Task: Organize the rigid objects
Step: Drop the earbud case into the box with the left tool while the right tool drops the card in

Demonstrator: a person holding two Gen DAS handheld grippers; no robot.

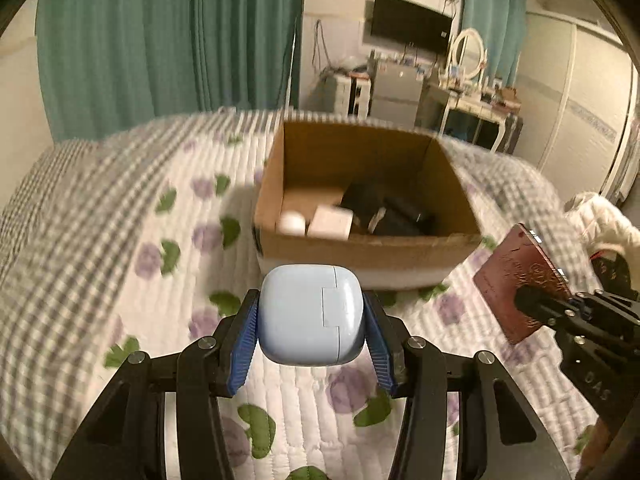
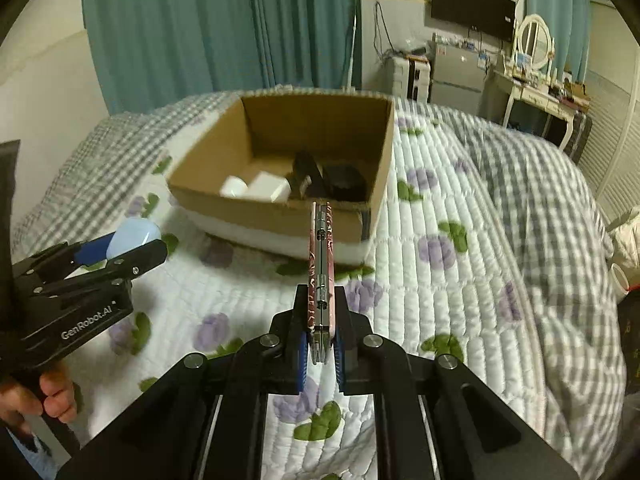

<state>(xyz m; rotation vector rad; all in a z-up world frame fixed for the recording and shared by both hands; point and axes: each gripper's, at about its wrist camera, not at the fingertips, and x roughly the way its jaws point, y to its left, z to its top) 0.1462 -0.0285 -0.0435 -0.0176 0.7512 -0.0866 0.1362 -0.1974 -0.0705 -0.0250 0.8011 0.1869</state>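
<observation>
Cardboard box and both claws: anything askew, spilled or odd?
Nothing stands out. The cardboard box sits upright on the quilt, contents inside. The left claw squarely clamps a blue case; the right claw pinches a flat red item edge-on.

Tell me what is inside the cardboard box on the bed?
Inside the cardboard box: two white items and some black objects. The near wall hides the floor behind it.

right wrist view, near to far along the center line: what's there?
Right gripper → thin red patterned case clamped in it → quilted bedspread → cardboard box → teal curtain.
</observation>
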